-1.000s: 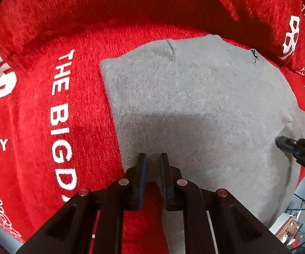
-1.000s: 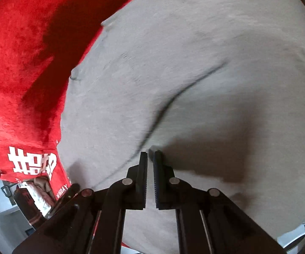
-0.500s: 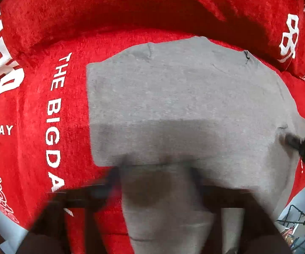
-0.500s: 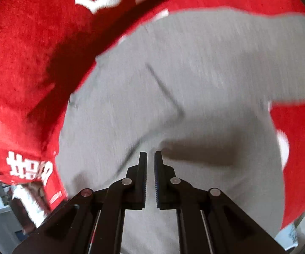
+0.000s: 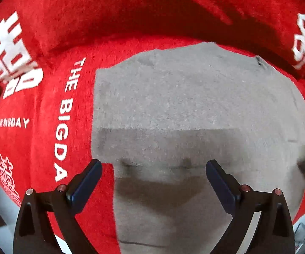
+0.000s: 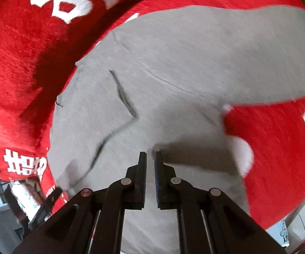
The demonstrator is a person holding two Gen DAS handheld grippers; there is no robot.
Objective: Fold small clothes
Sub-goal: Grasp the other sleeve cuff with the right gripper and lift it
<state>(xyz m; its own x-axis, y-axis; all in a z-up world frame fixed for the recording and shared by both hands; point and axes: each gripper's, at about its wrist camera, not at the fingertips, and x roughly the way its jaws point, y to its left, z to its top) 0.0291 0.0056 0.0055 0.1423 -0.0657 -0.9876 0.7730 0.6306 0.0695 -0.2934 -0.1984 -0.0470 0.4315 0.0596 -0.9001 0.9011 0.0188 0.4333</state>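
Left tongs (image 5: 153, 169) spread wide, nothing between the fingers, hovering over the near edge of the grey garment (image 5: 184, 105). Grey garment lies flat on a red plush blanket (image 5: 46, 110) with white lettering "THE BIGDAY" (image 5: 64, 118) running just left of the left tongs' left finger (image 5: 86, 182). A horizontal fold line or layer edge crosses the garment ahead of the left tongs; a narrower grey section runs down between the two fingers toward the camera. Red blanket rises in a hump beyond the garment's far edge. At the right edge of the left wrist view, a dark blurred shape, likely the right tongs, too smeared to confirm.

Right tongs (image 6: 150, 158) narrow, fingers nearly together with a slim gap; whether fabric is pinched there cannot be told. Grey garment (image 6: 173, 63) fills the area ahead of and below the right tongs, with a dark seam line (image 6: 124, 94) ahead-left of the tips. A sleeve-like grey part extends ahead-right. Red blanket (image 6: 279, 148) shows right of the right tongs, motion-blurred. White characters on the blanket ahead-left.
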